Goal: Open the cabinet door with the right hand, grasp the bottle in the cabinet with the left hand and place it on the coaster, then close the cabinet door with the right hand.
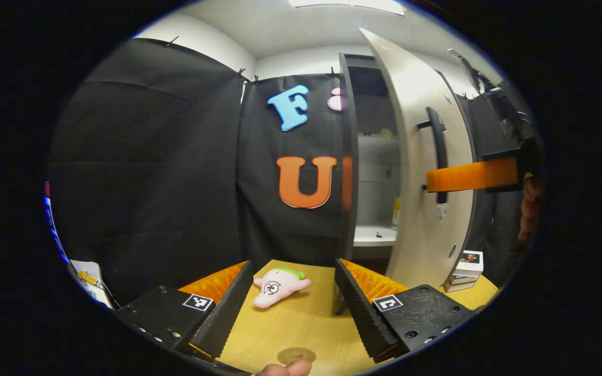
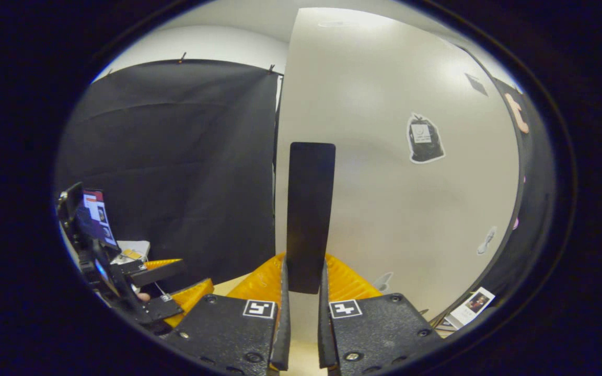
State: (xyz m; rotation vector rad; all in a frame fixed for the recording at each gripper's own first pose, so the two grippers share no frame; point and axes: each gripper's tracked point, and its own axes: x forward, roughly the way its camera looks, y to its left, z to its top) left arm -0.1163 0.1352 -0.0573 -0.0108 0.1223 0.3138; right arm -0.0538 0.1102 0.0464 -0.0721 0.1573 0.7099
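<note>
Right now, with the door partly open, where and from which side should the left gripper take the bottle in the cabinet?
Little of the bottle shows past the door, on the shelf. It seems upright, so grip its body from the open front, probably once the door swings wider. The left gripper is open; the right gripper clamps the handle.

Bottle (image 1: pixel 396 211) at 3 o'clock mostly hidden behind cabinet door (image 1: pixel 426 172) edge; coaster (image 1: pixel 296 356) at 6 partly covered by a fingertip (image 1: pixel 285 368), itself cut by frame.
</note>
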